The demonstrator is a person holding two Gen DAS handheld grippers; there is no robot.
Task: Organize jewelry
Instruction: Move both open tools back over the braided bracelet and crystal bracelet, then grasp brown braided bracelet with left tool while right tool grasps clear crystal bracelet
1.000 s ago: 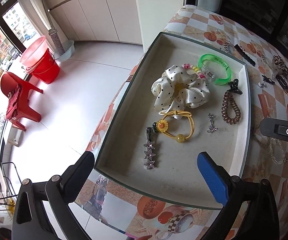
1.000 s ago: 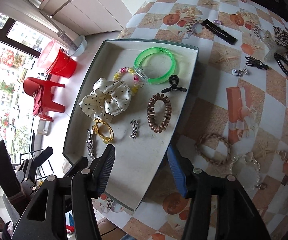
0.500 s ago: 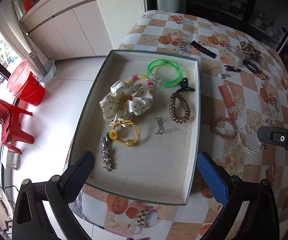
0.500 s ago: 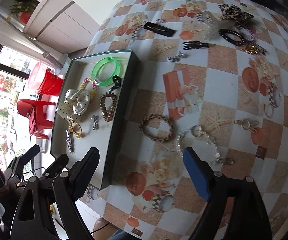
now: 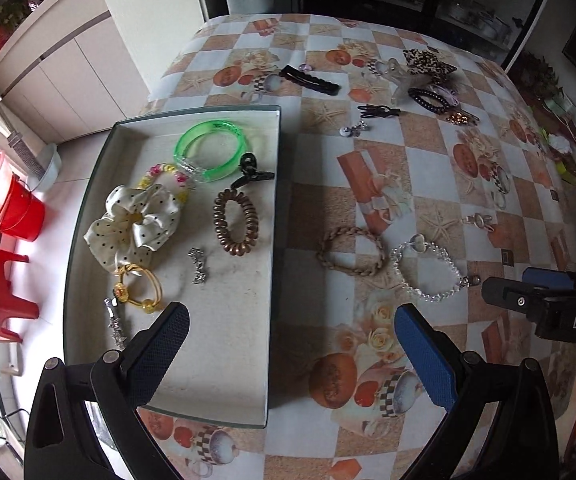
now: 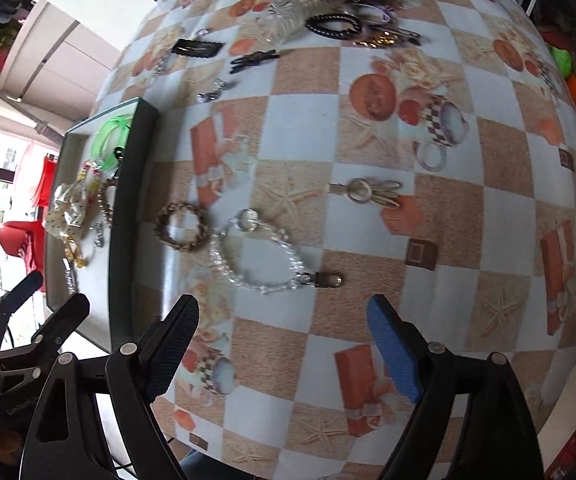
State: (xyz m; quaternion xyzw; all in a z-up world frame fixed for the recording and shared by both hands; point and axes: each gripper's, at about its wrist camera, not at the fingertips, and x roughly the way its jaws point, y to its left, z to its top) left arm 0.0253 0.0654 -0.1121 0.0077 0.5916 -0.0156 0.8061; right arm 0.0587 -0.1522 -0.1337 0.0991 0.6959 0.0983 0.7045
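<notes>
My right claw (image 6: pixel 282 344) hung spread wide and empty, having just been opening with nothing between its jaws; the left claw (image 5: pixel 292 346) was likewise spread and empty over the tray (image 5: pixel 274 240) edge; just ahead of the right claw lay the clear beaded bracelet (image 6: pixel 258 254) on the table (image 6: pixel 428 128), touching the braided brown bracelet (image 6: pixel 182 230) beside the tray; I judged the best pickup was to lower straight down and pinch one side of the bead loop away from the braid, so only one piece lifted; the beads looked glassy and slippery, with a metal clasp (image 6: pixel 320 279) trailing.
</notes>
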